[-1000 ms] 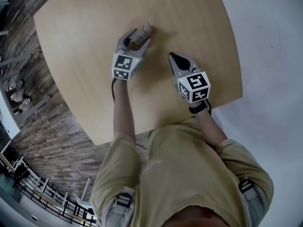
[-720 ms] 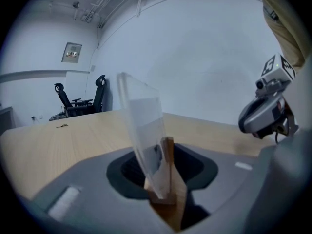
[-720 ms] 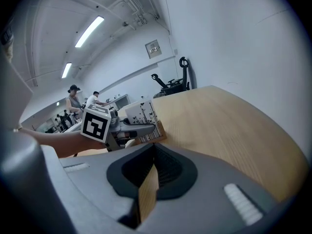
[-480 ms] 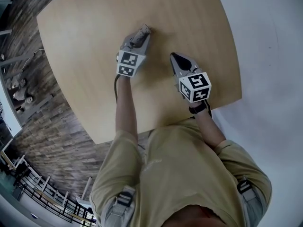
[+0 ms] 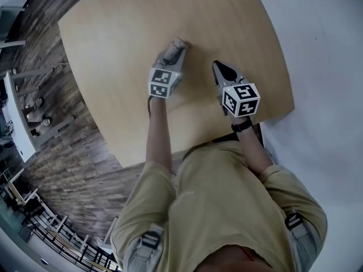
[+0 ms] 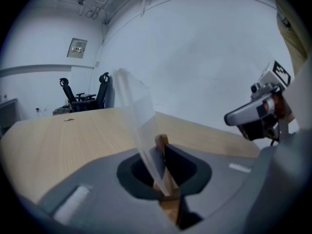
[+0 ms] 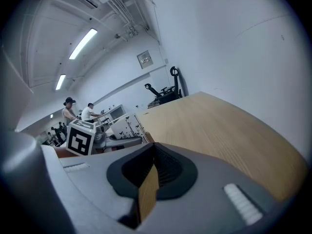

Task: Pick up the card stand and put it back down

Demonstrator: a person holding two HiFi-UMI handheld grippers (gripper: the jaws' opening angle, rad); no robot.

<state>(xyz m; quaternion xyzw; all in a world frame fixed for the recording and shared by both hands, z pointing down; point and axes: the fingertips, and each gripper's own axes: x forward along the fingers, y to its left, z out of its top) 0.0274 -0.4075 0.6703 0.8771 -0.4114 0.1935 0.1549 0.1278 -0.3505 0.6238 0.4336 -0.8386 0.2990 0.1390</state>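
Spread a second ago, the left hand-held gripper (image 5: 174, 50) is closing, pinching the card stand (image 5: 180, 41) on the table (image 5: 113, 50), the right hand-held gripper (image 5: 221, 68) at its four o'clock pressed together

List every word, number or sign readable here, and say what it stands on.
No text reads clearly.
Wall plaque, left gripper view: too small to read.
Wall sign, right gripper view: too small to read.
Left marker cube and right marker cube: square code patterns, no letters.
Card stand: clear panel, no print visible.
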